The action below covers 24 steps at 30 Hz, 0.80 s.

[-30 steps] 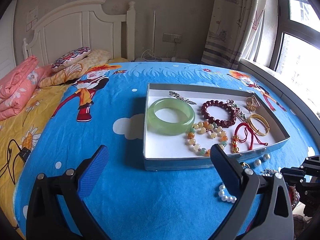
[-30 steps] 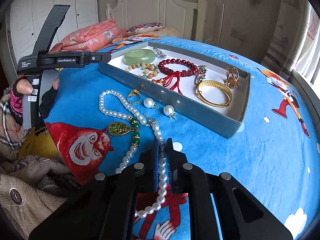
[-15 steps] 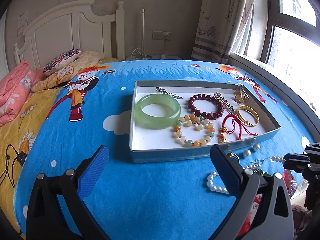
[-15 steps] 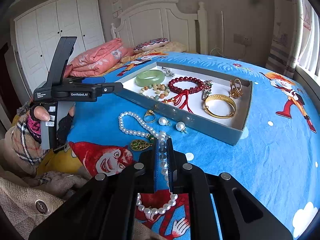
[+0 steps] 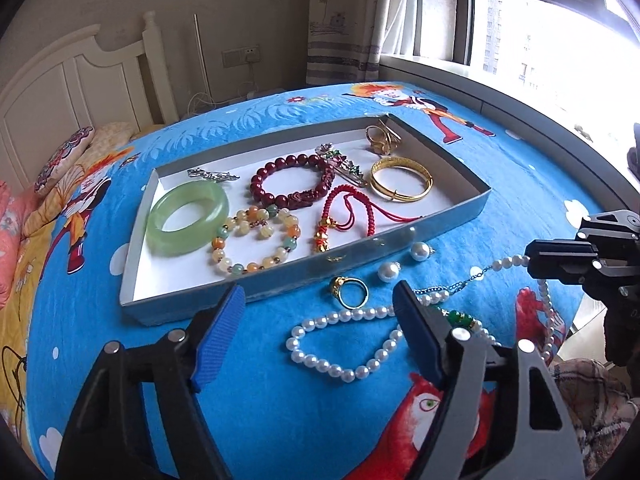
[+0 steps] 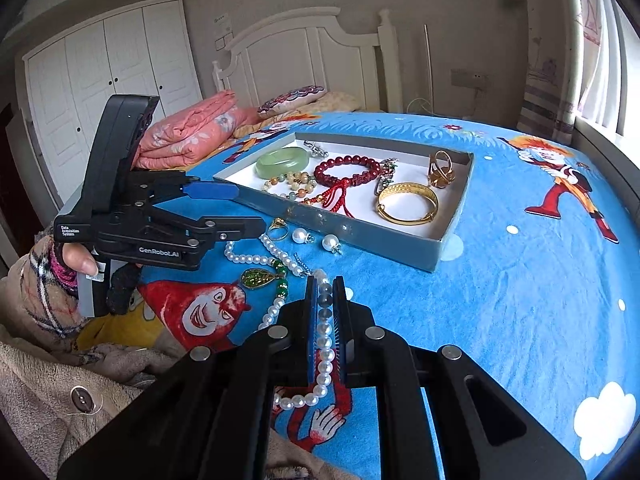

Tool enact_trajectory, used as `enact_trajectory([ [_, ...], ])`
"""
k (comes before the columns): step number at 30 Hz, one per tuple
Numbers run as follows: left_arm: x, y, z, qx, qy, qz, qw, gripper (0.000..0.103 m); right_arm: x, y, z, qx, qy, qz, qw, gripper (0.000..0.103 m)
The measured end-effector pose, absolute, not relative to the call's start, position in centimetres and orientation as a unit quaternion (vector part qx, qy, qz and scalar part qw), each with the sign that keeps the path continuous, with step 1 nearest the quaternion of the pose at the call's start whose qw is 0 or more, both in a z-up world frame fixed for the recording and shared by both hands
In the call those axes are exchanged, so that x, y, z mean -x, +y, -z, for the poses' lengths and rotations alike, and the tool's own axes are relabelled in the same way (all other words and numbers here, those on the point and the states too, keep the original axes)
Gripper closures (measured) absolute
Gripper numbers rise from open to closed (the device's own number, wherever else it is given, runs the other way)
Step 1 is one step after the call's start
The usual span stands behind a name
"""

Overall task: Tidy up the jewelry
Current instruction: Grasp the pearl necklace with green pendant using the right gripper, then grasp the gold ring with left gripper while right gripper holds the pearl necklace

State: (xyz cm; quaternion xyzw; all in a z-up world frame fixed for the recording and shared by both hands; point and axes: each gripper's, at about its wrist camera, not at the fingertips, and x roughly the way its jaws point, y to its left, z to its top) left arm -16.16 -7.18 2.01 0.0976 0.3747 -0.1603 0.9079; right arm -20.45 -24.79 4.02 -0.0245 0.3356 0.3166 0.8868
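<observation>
Surface: bed (image 5: 280, 392) with a blue cartoon blanket; all jewelry rests on it.
Tray: grey tray (image 5: 472, 210) with a white floor, already holding a green bangle (image 5: 188, 218), bead bracelets, a red cord and a gold bangle (image 5: 401, 184).
Task item: pearl necklace (image 5: 340, 364) with a green pendant (image 6: 259, 278), lying outside the tray, just beside its near wall.
Loose items: gold ring (image 5: 352, 290) and two pearl earrings (image 5: 404, 262), between the necklace and the tray wall.
Right hand-held gripper (image 6: 325, 312): clamped on the necklace; the strand runs between the pads and hangs out behind them.
Left hand-held gripper (image 5: 320, 336): jaws apart and closing; a loop of the necklace lies under the gap, and no pad presses on it yet.
Step in hand (judged): taking a second hold so the strand can go into the tray.
Risk 1: the left jaws close on blanket fabric with the pearls; a lift would then drag the blanket and shift the tray.
Risk 2: the trailing strand or pendant snags the ring or an earring and sweeps it away.
Risk 3: a pull between two holds strains the thin chain link near the clasp.
Risk 4: round pearls roll out of a shallow pinch; part of the strand drops outside the tray.
</observation>
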Motion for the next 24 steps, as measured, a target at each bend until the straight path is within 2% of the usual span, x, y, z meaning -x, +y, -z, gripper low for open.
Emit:
enact_trajectory([
  [3,15.4,-7.8,-1.2,-0.101,0.391,0.155,0.902,0.052,20.6,-25.1,-3.6,0.021,0.338,-0.319,0.885,0.093],
  [5,15.2,-8.1,-0.8,-0.103,0.398,0.159,0.897,0.058,20.6,-25.5,-3.4,0.016,0.340,-0.317,0.885,0.093],
  [11,15.0,-9.1,-0.4,-0.126,0.402,0.163,0.892,0.059,20.7,-26.4,-2.9,0.004,0.341,-0.314,0.886,0.093],
  [12,15.0,-9.1,-0.4,-0.129,0.401,0.165,0.892,0.061,20.8,-26.4,-2.9,0.004,0.340,-0.314,0.886,0.093],
  [15,15.4,-9.3,-0.5,-0.124,0.402,0.191,0.887,0.082,20.8,-26.5,-3.0,0.003,0.337,-0.314,0.888,0.093],
  [20,16.0,-9.4,-0.4,-0.132,0.393,0.184,0.891,0.085,20.9,-26.7,-3.3,0.004,0.330,-0.311,0.891,0.093],
  [21,16.1,-9.3,-0.5,-0.130,0.391,0.184,0.893,0.090,20.9,-26.7,-3.4,0.005,0.328,-0.309,0.892,0.093],
  [22,16.1,-9.2,-0.6,-0.128,0.391,0.183,0.893,0.101,21.0,-26.7,-3.5,0.006,0.326,-0.309,0.893,0.093],
  [24,16.3,-8.8,-0.8,-0.123,0.391,0.183,0.894,0.103,21.0,-26.7,-3.8,0.010,0.321,-0.309,0.895,0.093],
])
